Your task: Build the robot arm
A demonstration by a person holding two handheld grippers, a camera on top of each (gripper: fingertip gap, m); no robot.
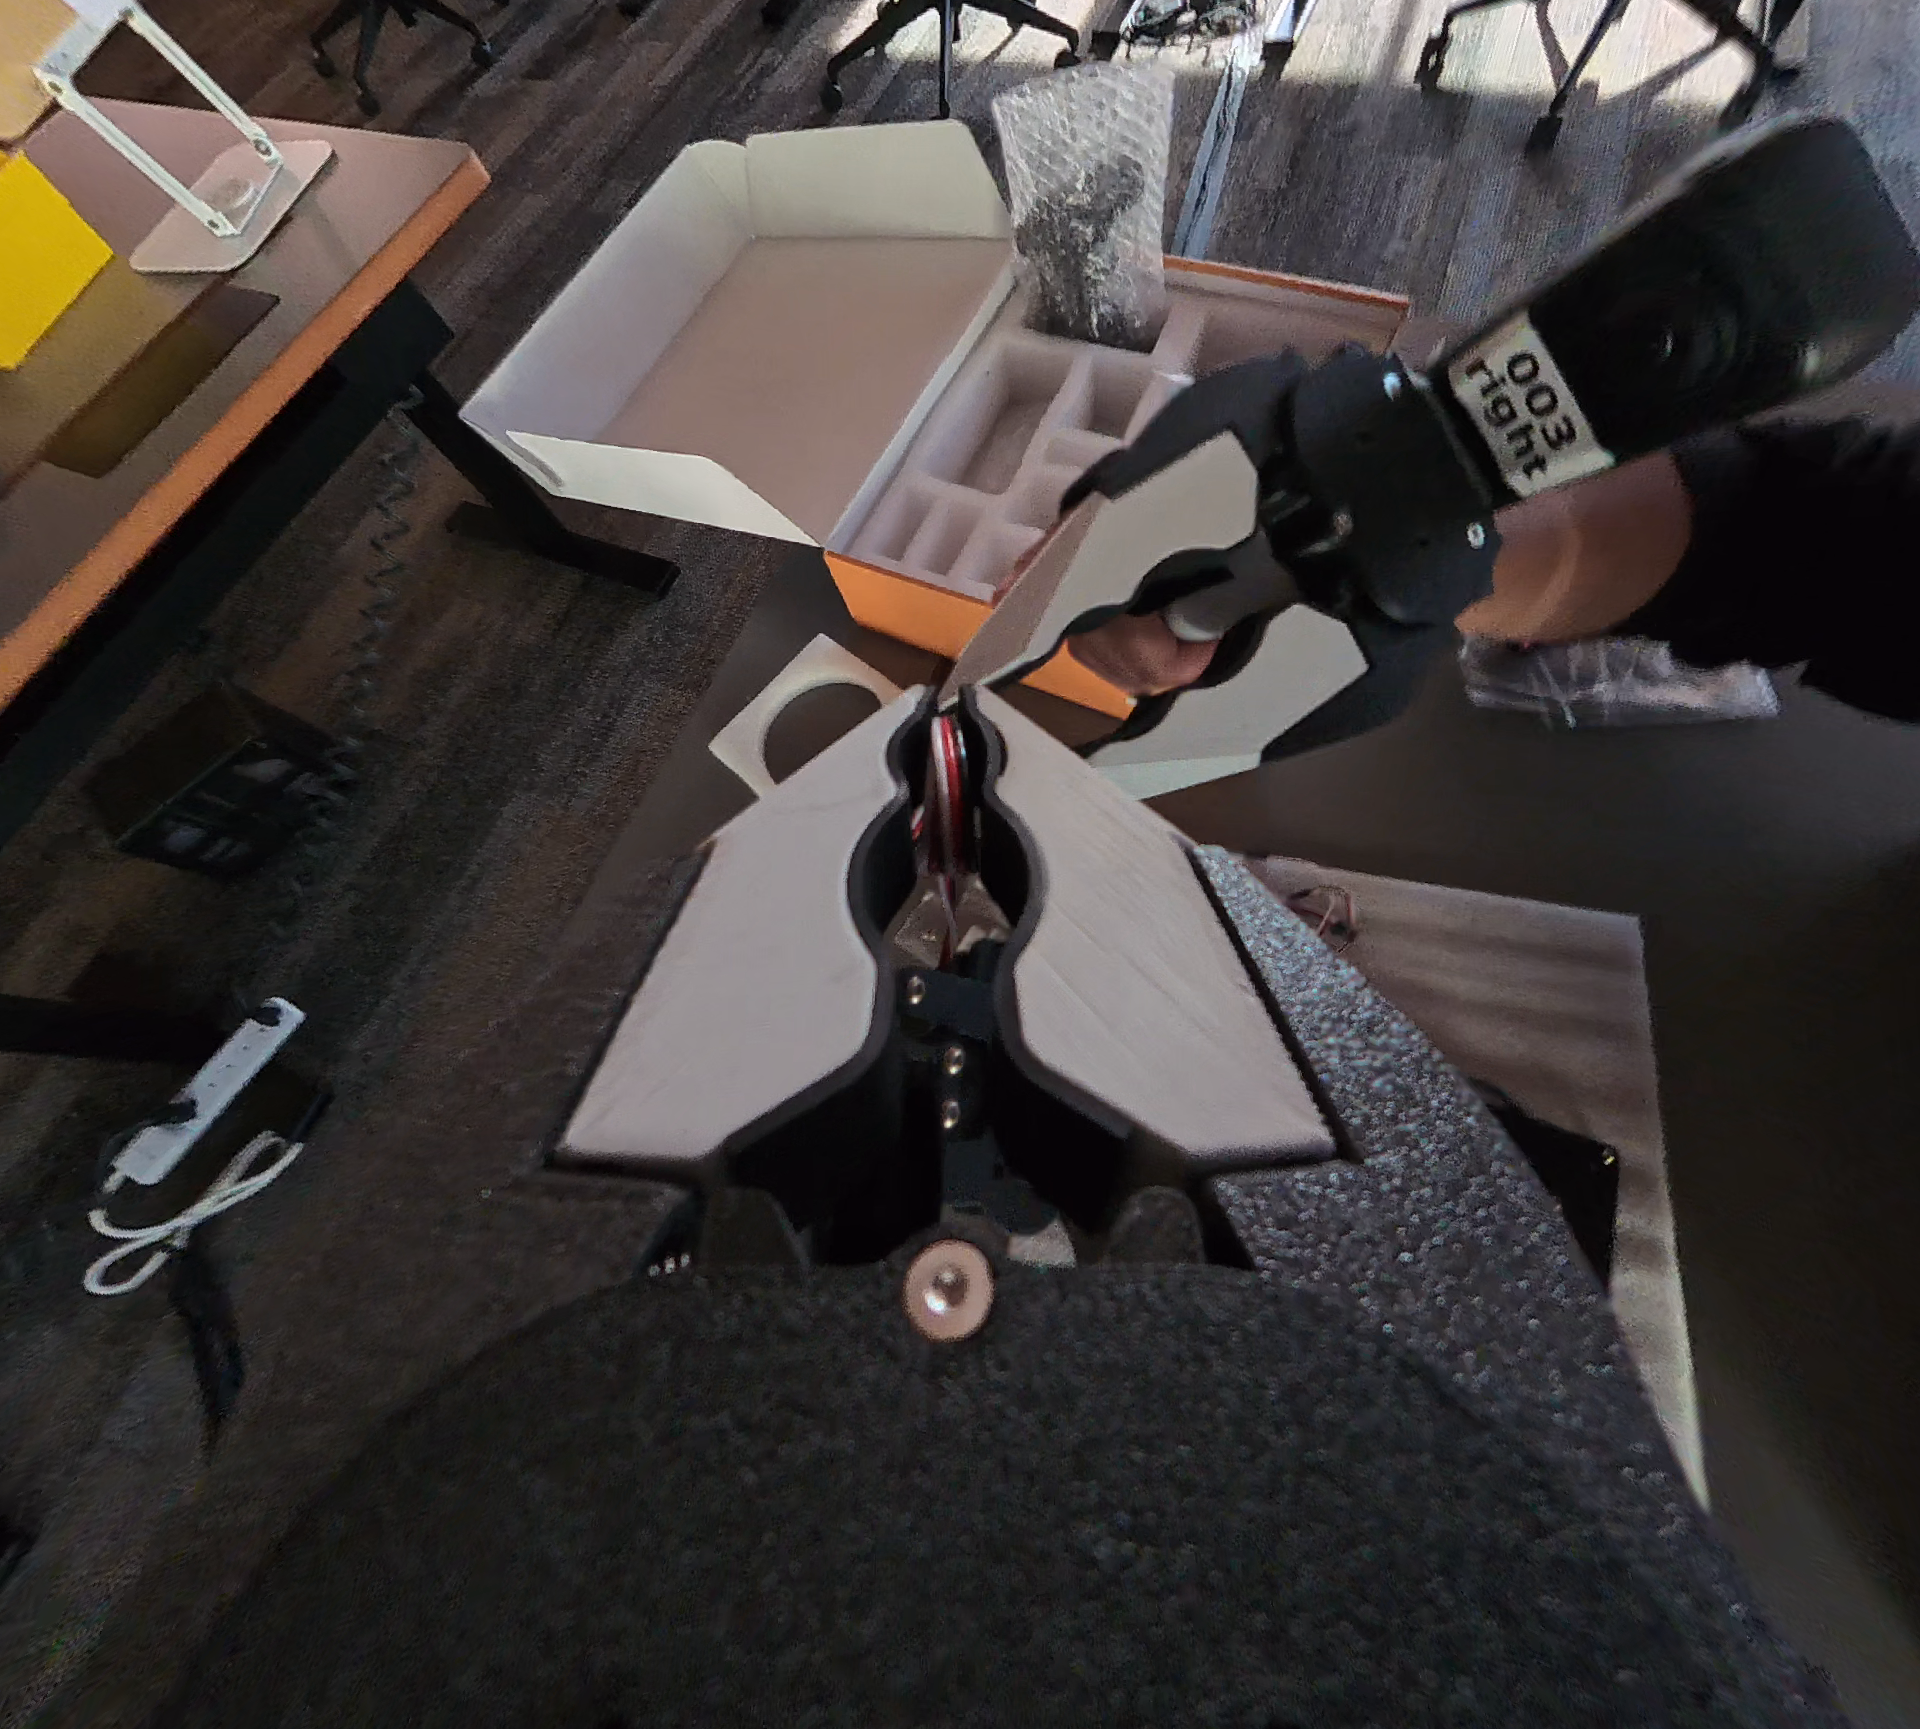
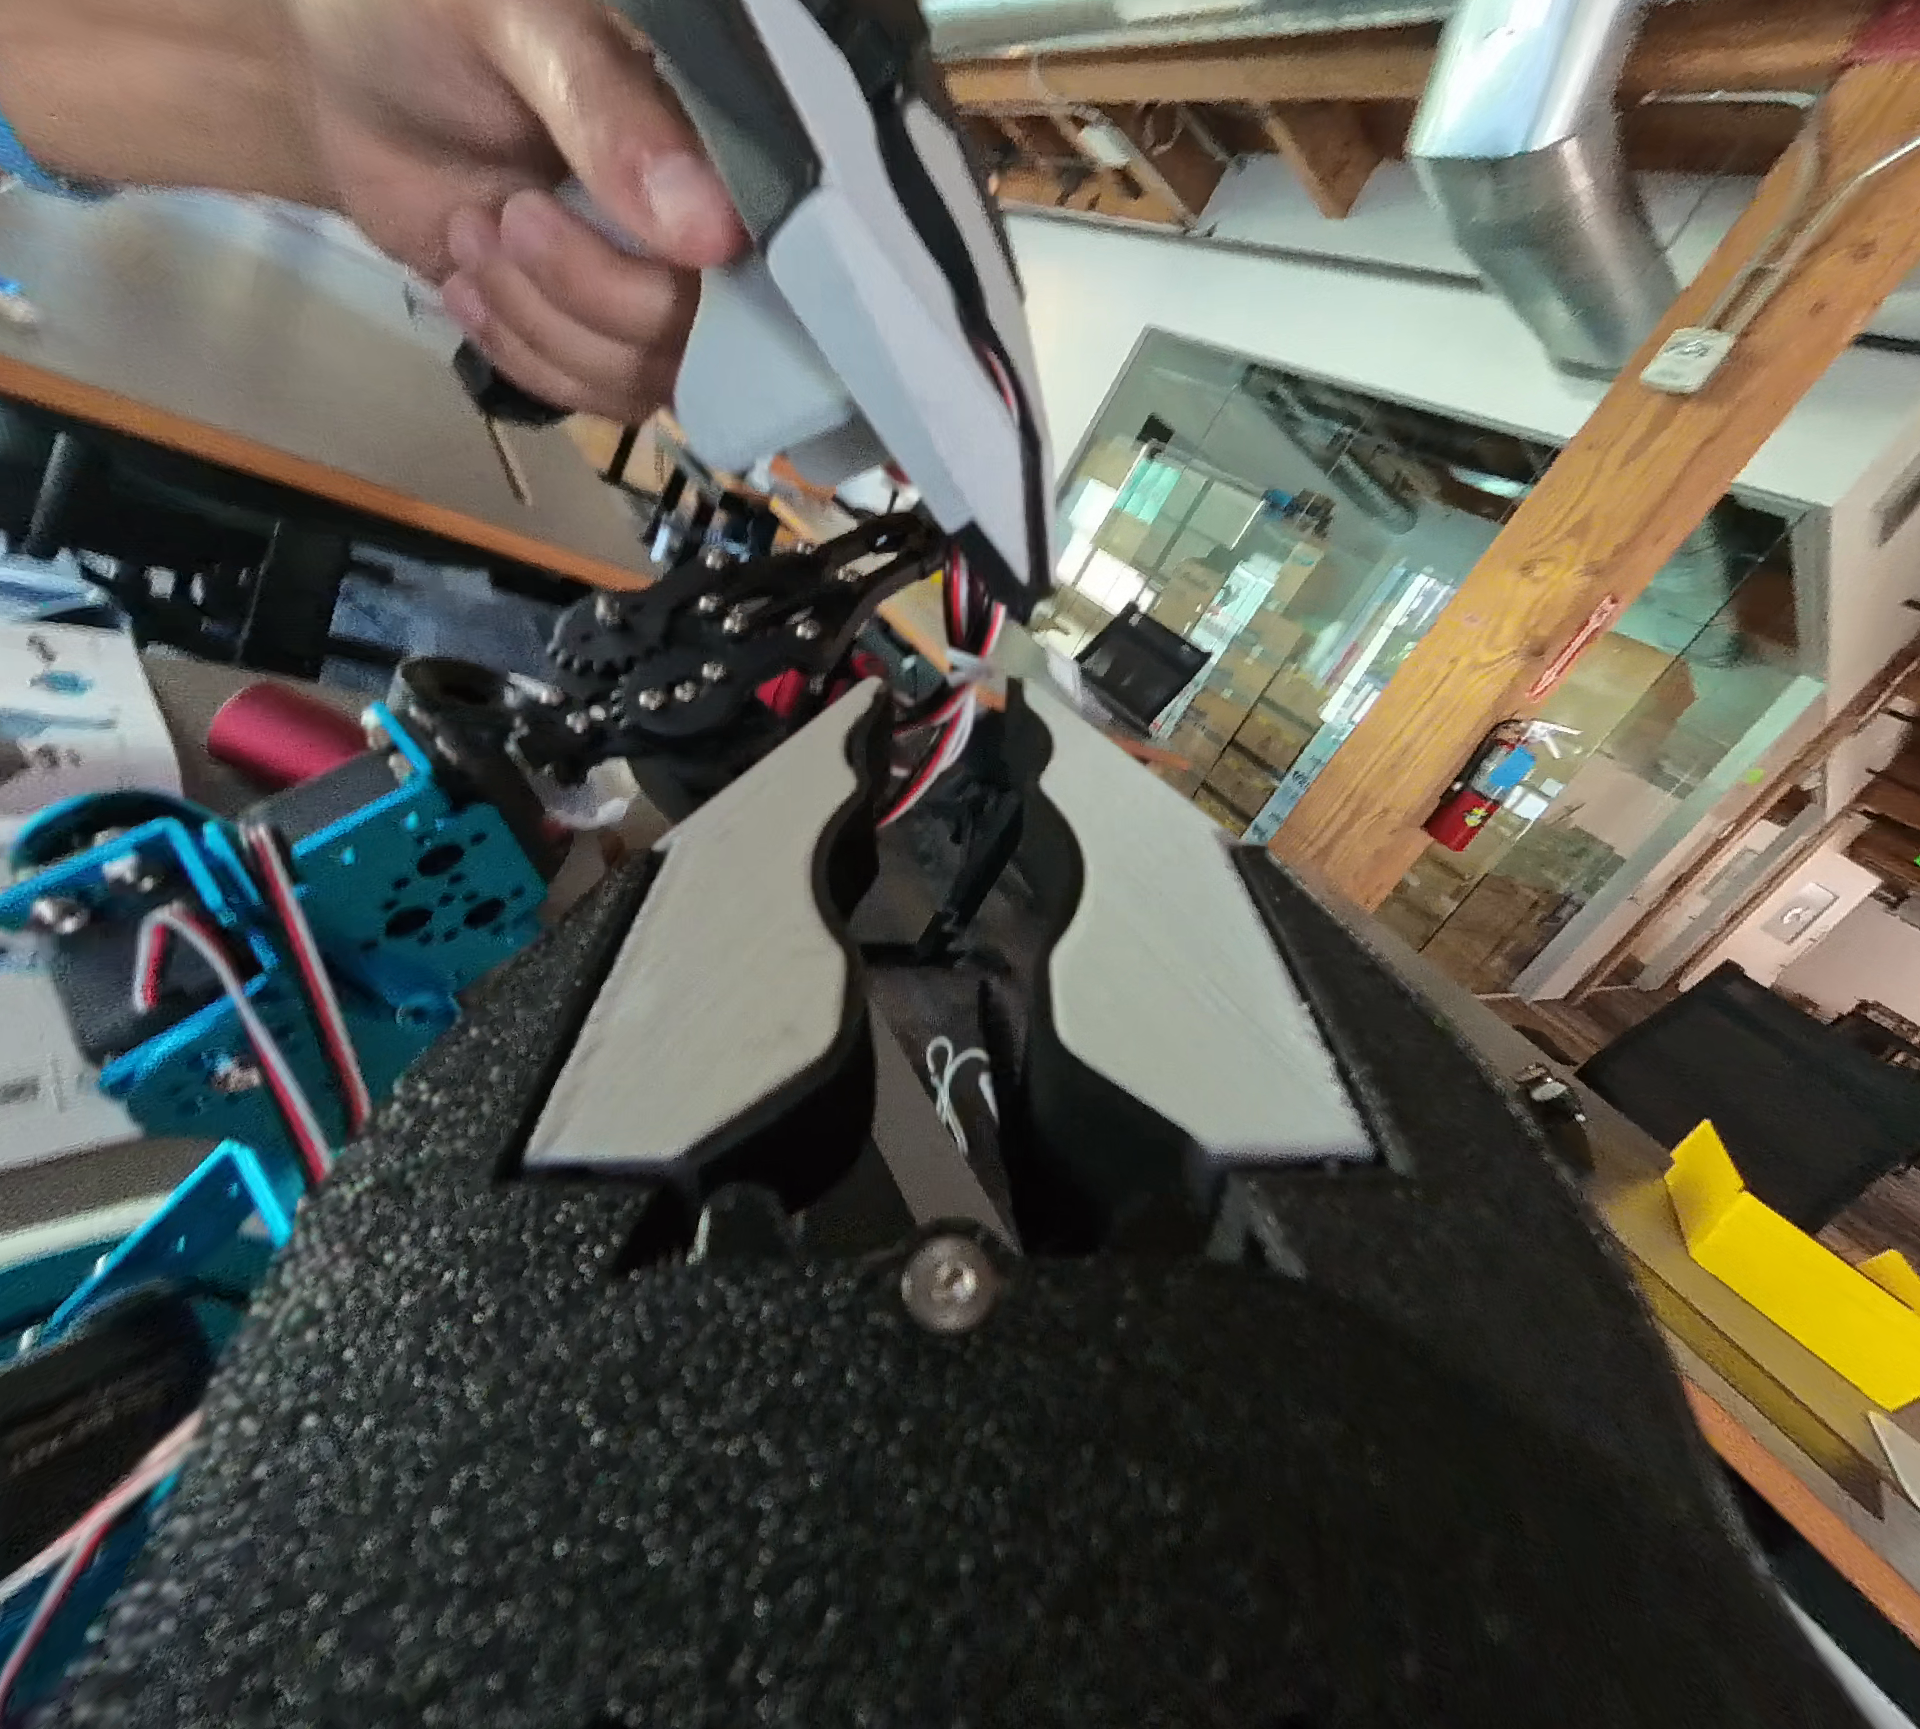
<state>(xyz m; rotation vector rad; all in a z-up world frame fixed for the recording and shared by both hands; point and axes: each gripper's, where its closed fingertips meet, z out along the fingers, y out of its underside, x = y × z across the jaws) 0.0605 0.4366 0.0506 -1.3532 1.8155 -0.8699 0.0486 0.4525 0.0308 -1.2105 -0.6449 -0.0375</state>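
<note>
We are in an office with dark carpet, wood beams and silver ducts overhead, working above a dark desk (image 1: 1403, 806).

Nearest in the left wrist view, our left claw (image 1: 943, 700) is clenched on a bundle of red, white and black wires (image 1: 948, 786), which runs between its fingers. Just beyond it the right claw (image 1: 1013, 630) points its tips at the left one's, a hand (image 1: 1148, 653) on its grip. Behind them lies an open orange box (image 1: 935, 609) with grey foam compartments, a bubble-wrap bag (image 1: 1086, 204) standing in its far end. Office chairs stand farther off.

In the right wrist view, the right claw (image 2: 951, 692) is nearly closed around the same wires (image 2: 961, 619); whether it grips them we cannot tell. The left claw (image 2: 1023, 599) comes down from above, pinching them. To the left sit a black geared part (image 2: 707, 640) and a blue metal frame (image 2: 395, 869).
</note>
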